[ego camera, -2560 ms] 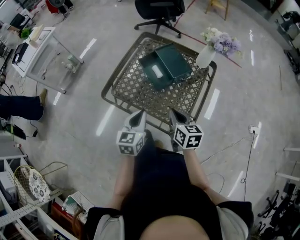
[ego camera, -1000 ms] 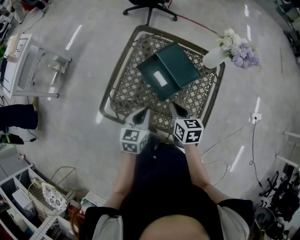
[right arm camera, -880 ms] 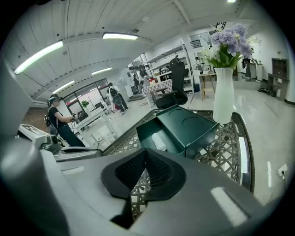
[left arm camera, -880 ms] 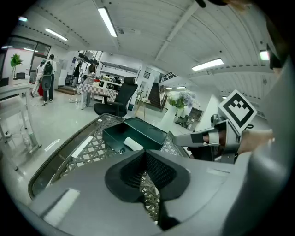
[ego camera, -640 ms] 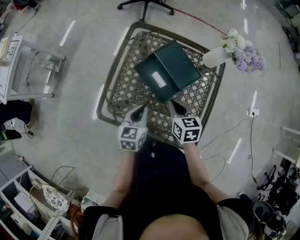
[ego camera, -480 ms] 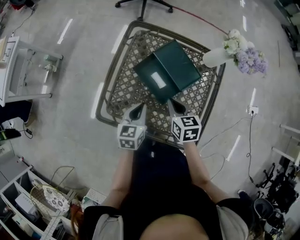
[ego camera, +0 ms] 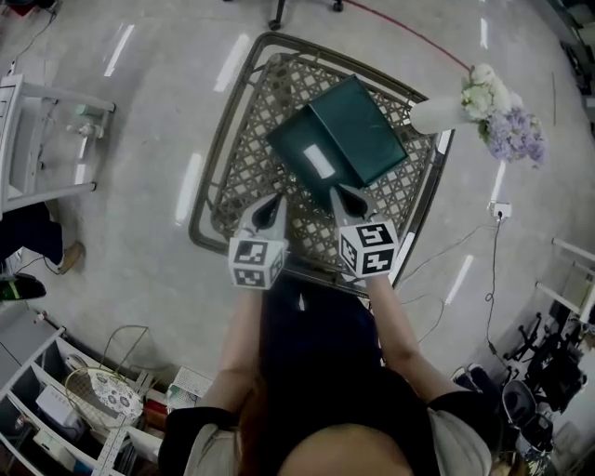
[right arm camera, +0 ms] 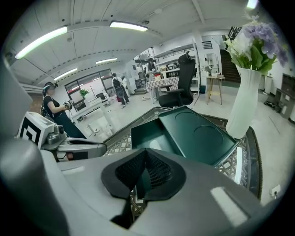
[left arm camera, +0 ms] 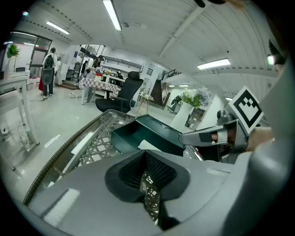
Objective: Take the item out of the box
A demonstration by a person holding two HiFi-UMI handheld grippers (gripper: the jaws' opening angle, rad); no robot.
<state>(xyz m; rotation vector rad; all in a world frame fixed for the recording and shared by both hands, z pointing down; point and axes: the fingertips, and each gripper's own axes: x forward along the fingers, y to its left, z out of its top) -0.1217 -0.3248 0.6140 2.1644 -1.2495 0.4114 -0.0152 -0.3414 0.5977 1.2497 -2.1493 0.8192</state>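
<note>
A dark green box (ego camera: 311, 158) lies open on the lattice table (ego camera: 218, 153), its lid (ego camera: 363, 130) folded back to the right. A white item (ego camera: 318, 162) rests inside the tray. My left gripper (ego camera: 271, 210) is shut and empty over the table's near part, short of the box. My right gripper (ego camera: 345, 196) is shut and empty, its tip at the box's near corner. In the left gripper view the box (left arm camera: 138, 133) and the white item (left arm camera: 146, 144) lie ahead of the jaws. The right gripper view shows the box (right arm camera: 193, 133) just beyond the jaws.
A white vase (ego camera: 437, 113) of pale flowers (ego camera: 507, 121) stands on the table's far right corner, close to the lid. An office chair base (ego camera: 277, 13) is beyond the table. A white rack (ego camera: 42, 139) stands at left; a cable (ego camera: 446, 251) runs on the floor at right.
Both grippers have moved forward and slightly down over the table's near edge towards the box. The right tip has come up to the box's near corner. Both stay shut.
</note>
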